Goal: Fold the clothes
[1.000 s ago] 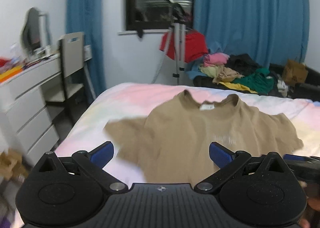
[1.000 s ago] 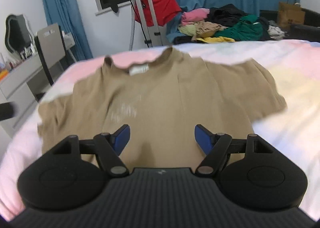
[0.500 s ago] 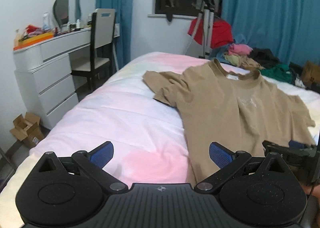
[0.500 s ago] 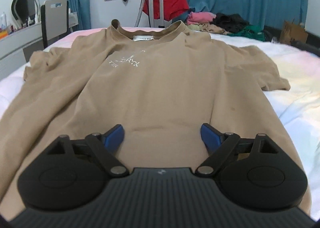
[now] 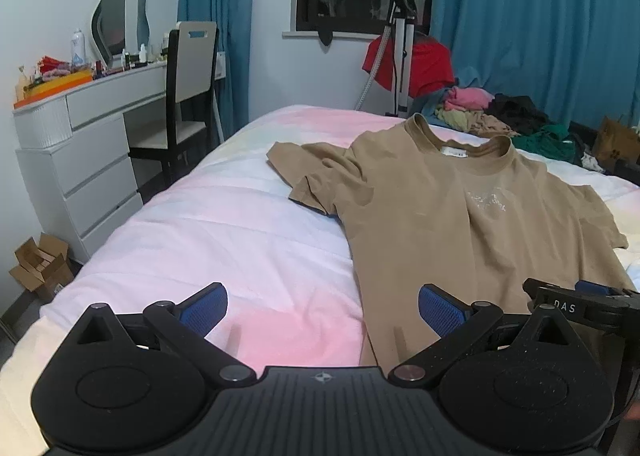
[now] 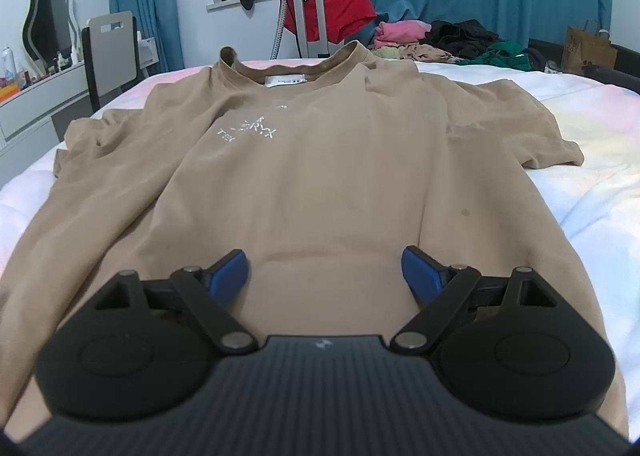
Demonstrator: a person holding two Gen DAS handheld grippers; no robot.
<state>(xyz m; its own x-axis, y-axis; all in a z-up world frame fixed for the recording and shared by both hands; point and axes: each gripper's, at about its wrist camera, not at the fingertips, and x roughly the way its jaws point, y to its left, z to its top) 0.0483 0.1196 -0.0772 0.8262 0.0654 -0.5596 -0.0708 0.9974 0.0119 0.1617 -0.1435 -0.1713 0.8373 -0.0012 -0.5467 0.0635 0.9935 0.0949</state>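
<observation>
Within the last second the tan short-sleeved cotton T-shirt (image 6: 320, 175) had settled flat, chest side up, on the pink-and-white quilted bed (image 5: 240, 223), and both the left tongs (image 5: 322, 314) and right tongs (image 6: 325, 276) stood released and empty, so folding could probably begin.

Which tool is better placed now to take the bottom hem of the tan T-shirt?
Probably the right tool: it is open, directly over the tan T-shirt near its hem. The left tool is mostly over bare bedcover, beside the shirt's edge.
</observation>
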